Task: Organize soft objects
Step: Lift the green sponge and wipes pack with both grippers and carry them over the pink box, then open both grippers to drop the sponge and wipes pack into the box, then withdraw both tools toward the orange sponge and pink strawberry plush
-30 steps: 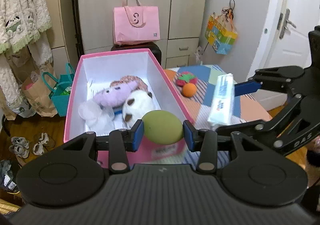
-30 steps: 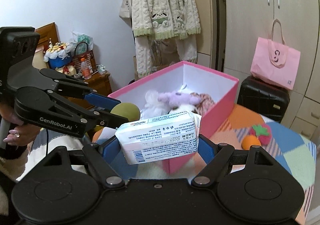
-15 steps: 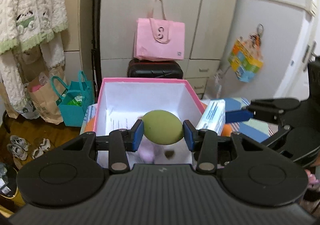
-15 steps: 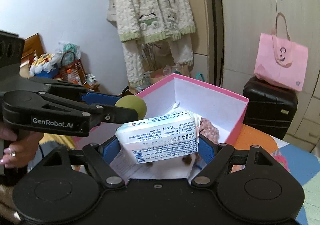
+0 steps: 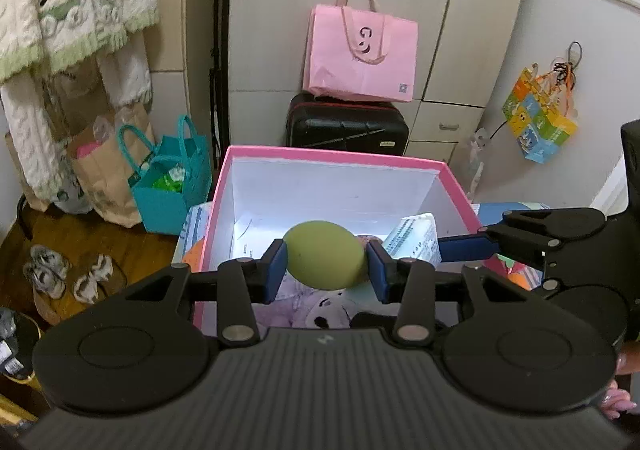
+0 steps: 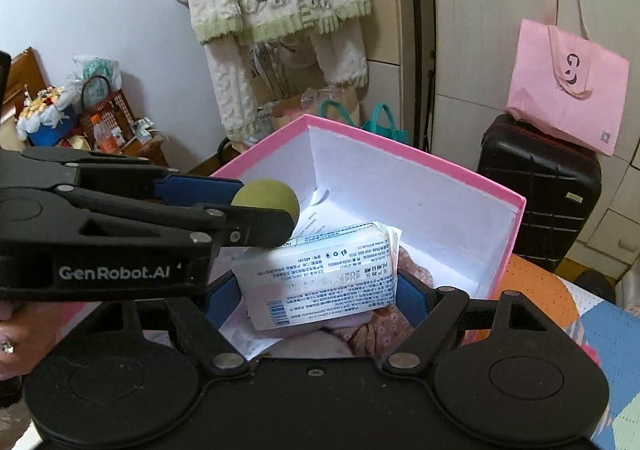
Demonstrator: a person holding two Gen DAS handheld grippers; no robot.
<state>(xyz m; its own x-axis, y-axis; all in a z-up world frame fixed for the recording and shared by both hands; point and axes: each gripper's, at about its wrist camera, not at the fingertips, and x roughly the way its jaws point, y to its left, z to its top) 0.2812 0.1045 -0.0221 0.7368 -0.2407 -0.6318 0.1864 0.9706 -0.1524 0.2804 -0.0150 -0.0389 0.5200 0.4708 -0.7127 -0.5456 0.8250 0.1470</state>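
Observation:
My left gripper [image 5: 325,265] is shut on a green egg-shaped soft ball [image 5: 325,254] and holds it over the open pink box [image 5: 336,158]. It also shows in the right wrist view [image 6: 265,198]. My right gripper [image 6: 320,290] is shut on a white tissue pack [image 6: 320,282] and holds it over the same pink box [image 6: 400,153]. The tissue pack also shows in the left wrist view [image 5: 414,238]. Plush toys [image 5: 320,312] lie in the box below both grippers.
A black suitcase [image 5: 346,125] with a pink bag [image 5: 360,53] on it stands behind the box. A teal bag [image 5: 172,185] and paper bag sit on the floor at left. A patchwork cloth [image 6: 600,326] covers the table at right.
Both grippers have moved forward over the pink box with their loads. The box now fills the view below them and the toys lie right under the fingers.

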